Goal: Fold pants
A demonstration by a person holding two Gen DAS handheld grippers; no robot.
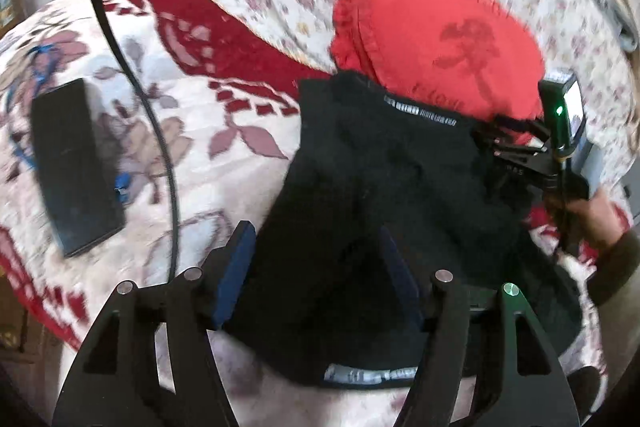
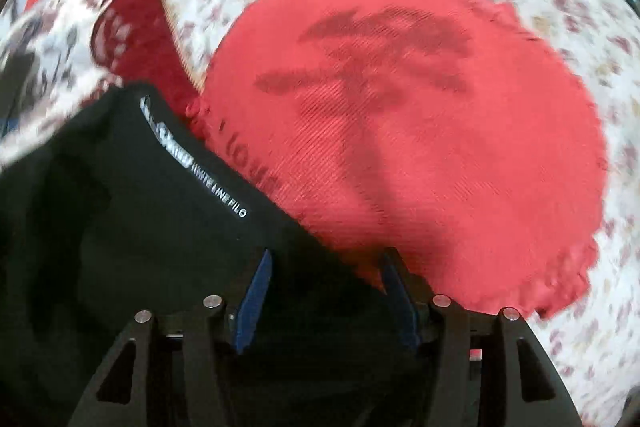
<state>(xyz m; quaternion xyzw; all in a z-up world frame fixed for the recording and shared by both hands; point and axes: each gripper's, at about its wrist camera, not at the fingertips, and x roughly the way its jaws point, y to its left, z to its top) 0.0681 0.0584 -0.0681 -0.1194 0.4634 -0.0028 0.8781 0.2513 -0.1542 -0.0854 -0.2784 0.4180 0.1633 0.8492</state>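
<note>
Soft black pants (image 1: 384, 179) lie on the flowery bed (image 1: 224, 163), touching a red pillow (image 1: 436, 39).
Both the left gripper (image 1: 320, 259) and right gripper (image 2: 328, 291) are wide open over them. Pants look floppy and light; pinch the printed waistband edge.

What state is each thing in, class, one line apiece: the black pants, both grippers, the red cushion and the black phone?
Black pants: bunched, lying on the bed, top edge against the cushion.
Left gripper: jaws open, astride the pants.
Right gripper: jaws open over the pants' edge.
Red cushion: lying flat on the bed.
Black phone: flat, screen dark.
</note>
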